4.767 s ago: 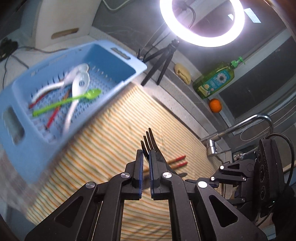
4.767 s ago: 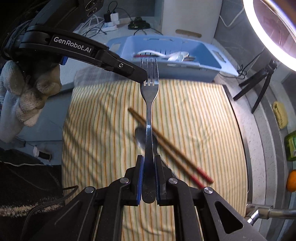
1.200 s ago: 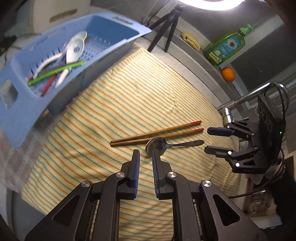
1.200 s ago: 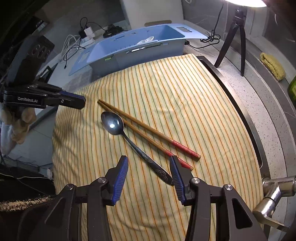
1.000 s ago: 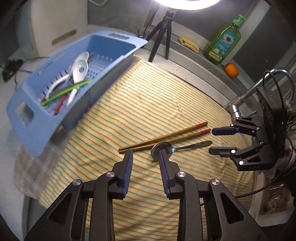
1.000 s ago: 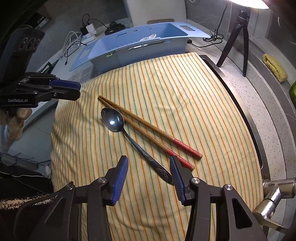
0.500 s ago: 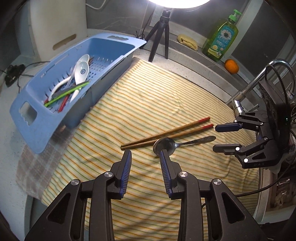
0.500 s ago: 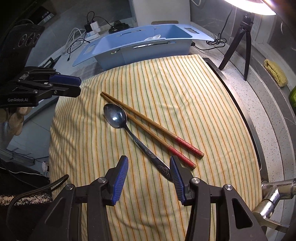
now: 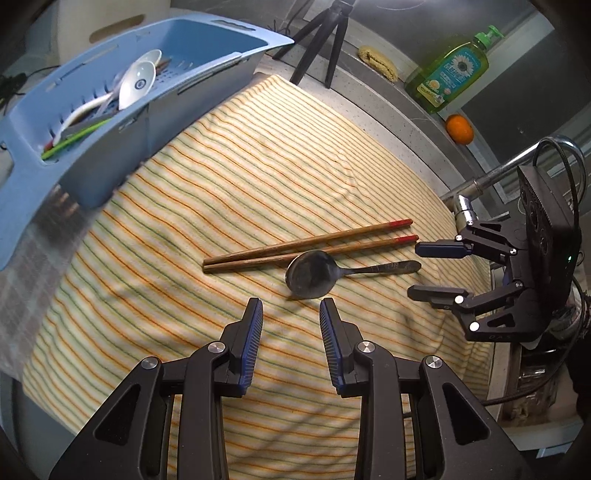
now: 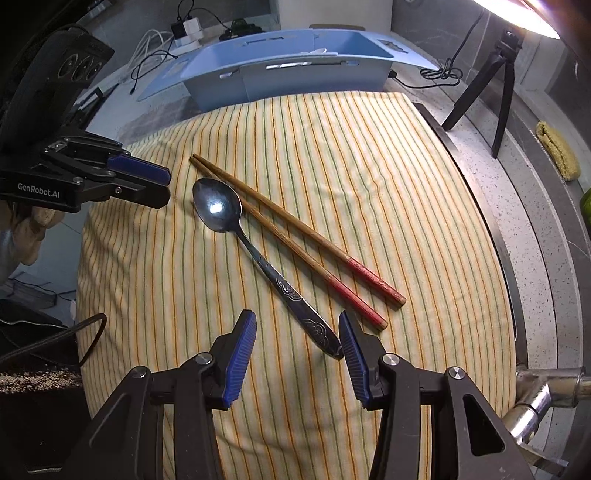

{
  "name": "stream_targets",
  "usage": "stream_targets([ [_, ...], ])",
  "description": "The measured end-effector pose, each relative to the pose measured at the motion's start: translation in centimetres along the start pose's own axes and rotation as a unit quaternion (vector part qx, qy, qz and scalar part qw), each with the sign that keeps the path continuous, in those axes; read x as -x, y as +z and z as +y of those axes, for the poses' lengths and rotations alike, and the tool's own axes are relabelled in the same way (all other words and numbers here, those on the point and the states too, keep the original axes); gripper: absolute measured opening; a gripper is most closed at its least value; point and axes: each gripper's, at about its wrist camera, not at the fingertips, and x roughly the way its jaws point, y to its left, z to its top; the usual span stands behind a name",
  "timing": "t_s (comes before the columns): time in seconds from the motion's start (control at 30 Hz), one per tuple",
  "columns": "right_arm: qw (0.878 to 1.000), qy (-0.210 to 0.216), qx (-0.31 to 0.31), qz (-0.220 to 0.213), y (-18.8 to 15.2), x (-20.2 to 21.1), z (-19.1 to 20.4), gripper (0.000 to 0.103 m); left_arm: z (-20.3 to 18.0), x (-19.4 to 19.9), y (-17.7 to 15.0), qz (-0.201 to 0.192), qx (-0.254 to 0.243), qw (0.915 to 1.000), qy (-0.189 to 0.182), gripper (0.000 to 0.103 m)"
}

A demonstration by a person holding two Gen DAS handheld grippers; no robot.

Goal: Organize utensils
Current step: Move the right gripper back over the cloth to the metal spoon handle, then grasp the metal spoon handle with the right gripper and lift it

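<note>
A metal spoon (image 10: 255, 254) lies flat on the striped cloth (image 10: 388, 177), bowl up; seen from the right wrist, its bowl sits far ahead of the right tongs (image 10: 297, 334) and its patterned handle runs back toward them, the handle's end lying on the cloth between the two blue pads and close against the right-hand one; whether it touches that pad cannot be told. The right tongs stand open and hold nothing; they point steeply down at the cloth. Two wooden chopsticks (image 10: 295, 236) with red ends lie side by side just to the right of the spoon, almost parallel to it; the nearer one runs along the spoon's bowl, and its red end stops just ahead of the right-hand pad.

From the left wrist, the left tongs (image 9: 291, 319) are also open and empty; their blue pads hover over bare cloth with the spoon's bowl just ahead of the right-hand pad and not between them; the chopsticks lie crosswise beyond the bowl; the right tongs show off to the right, by the spoon's handle end. A gloved hand (image 10: 26, 232) shows below the left tongs in the right wrist view.

Further out, a blue basket (image 9: 207, 66) stands at the far left edge of the cloth, holding white spoons (image 9: 133, 83) and a green utensil (image 9: 74, 140); a black tripod (image 9: 325, 33), a green soap bottle (image 9: 450, 74) and an orange (image 9: 460, 129) stand along the counter beyond.
</note>
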Motion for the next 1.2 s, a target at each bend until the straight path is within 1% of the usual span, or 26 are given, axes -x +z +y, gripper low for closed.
stream_targets([
  [0.13,1.000,-0.001,0.011,0.015,0.2,-1.0,0.2,0.042,0.2,-0.9,0.3,0.008,0.004,1.0000,-0.003,0.030],
  [0.27,1.000,0.000,0.016,0.019,0.6,-1.3,0.1,0.042,0.6,-1.4,0.9,0.008,0.014,0.9998,-0.010,0.030],
  [0.43,0.999,0.002,0.027,0.028,1.2,-1.8,0.1,0.041,0.2,-2.1,1.6,0.011,0.006,0.9999,-0.011,0.030],
  [0.53,0.999,0.003,0.034,0.033,1.4,-1.9,0.2,0.040,0.1,-2.4,1.8,0.011,0.005,0.9998,-0.016,0.026],
  [0.57,0.999,0.004,0.035,0.035,1.5,-1.9,0.3,0.040,0.0,-2.5,1.8,0.011,0.005,0.9998,-0.016,0.024],
  [0.6,0.999,0.004,0.037,0.037,1.5,-1.9,0.3,0.038,0.0,-2.5,1.9,0.011,0.006,0.9998,-0.016,0.019],
  [0.7,0.998,0.003,0.040,0.040,1.9,-2.2,0.4,0.033,-0.3,-2.8,1.8,0.012,0.002,0.9998,-0.017,0.012],
  [0.83,0.998,0.002,0.045,0.045,2.2,-2.2,0.9,0.021,-0.5,-3.0,1.6,0.010,-0.006,0.9998,-0.015,0.008],
  [0.93,0.998,-0.002,0.050,0.046,2.2,-2.1,1.3,0.019,-0.2,-2.9,1.6,0.009,-0.001,0.9998,-0.020,0.008],
  [1.07,0.998,-0.010,0.049,0.045,2.1,-2.0,1.8,0.018,-0.2,-2.7,1.4,0.005,-0.001,0.9998,-0.021,0.007],
  [1.2,0.998,-0.011,0.037,0.041,1.9,-1.7,2.0,0.017,-0.2,-2.2,1.5,0.001,0.004,0.9996,-0.029,0.006],
])
